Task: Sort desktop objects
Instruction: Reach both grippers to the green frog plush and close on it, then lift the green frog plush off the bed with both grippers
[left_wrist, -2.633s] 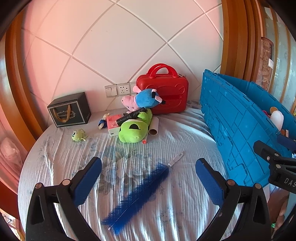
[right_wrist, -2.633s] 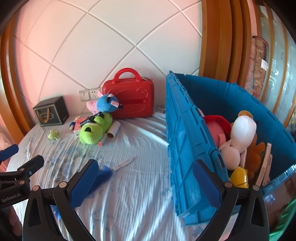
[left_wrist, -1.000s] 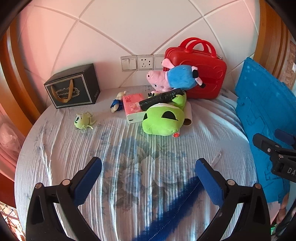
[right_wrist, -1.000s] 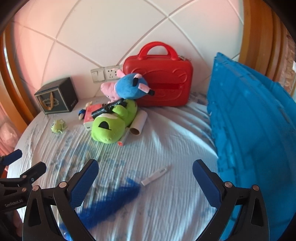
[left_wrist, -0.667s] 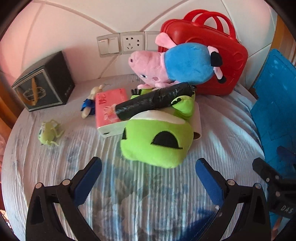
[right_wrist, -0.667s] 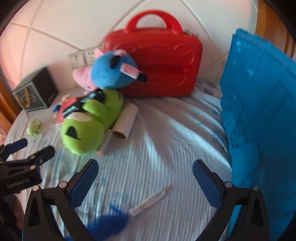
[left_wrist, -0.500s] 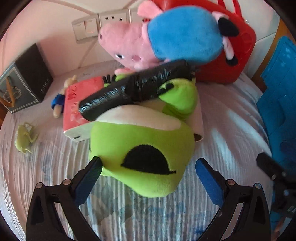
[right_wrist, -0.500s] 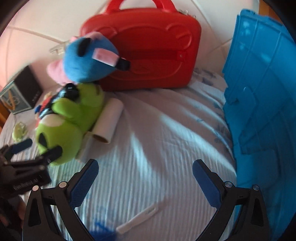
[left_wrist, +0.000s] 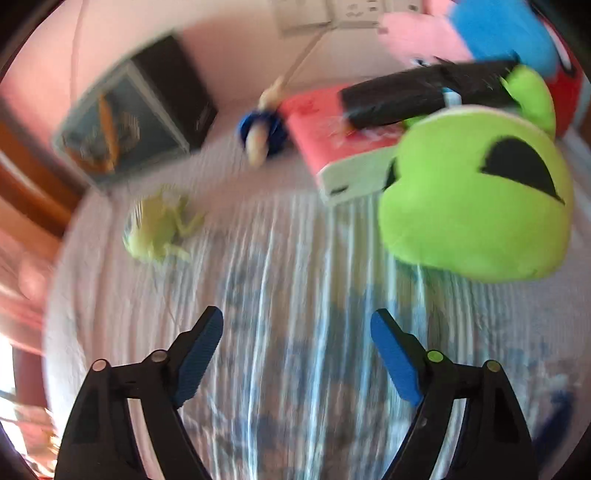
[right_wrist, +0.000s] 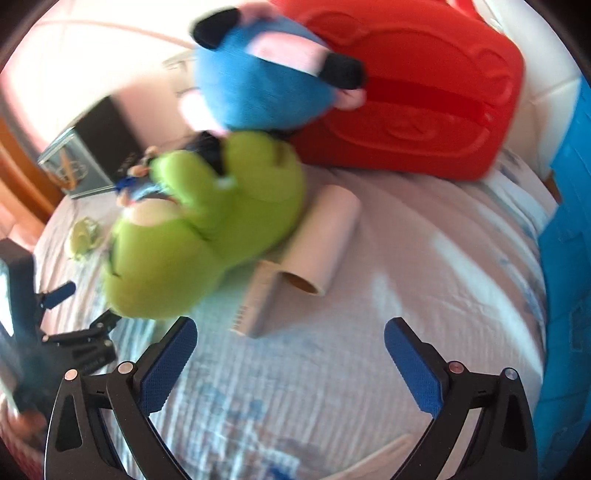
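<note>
A green plush (left_wrist: 476, 199) lies on the clothed table, with a black wrapped roll (left_wrist: 424, 92) and a pink pig plush in blue (left_wrist: 480, 33) on top. A pink box (left_wrist: 343, 140) and a small doll (left_wrist: 262, 129) lie beside it. A small green monster figure (left_wrist: 159, 229) sits to the left. My left gripper (left_wrist: 295, 354) is open and empty, low over the cloth, left of the plush. My right gripper (right_wrist: 288, 362) is open and empty, in front of the green plush (right_wrist: 207, 236), a white paper roll (right_wrist: 321, 240) and a flat white comb-like item (right_wrist: 258, 299).
A red case (right_wrist: 424, 103) stands against the wall behind the plush toys. A blue crate wall (right_wrist: 569, 258) rises at the right. A black gift box (left_wrist: 140, 110) stands at the back left. Wall sockets (left_wrist: 332, 11) are above the table.
Both grippers have moved in toward the toy pile. The left has swung left, so the green plush now sits at its right. The left jaws stand narrower than before.
</note>
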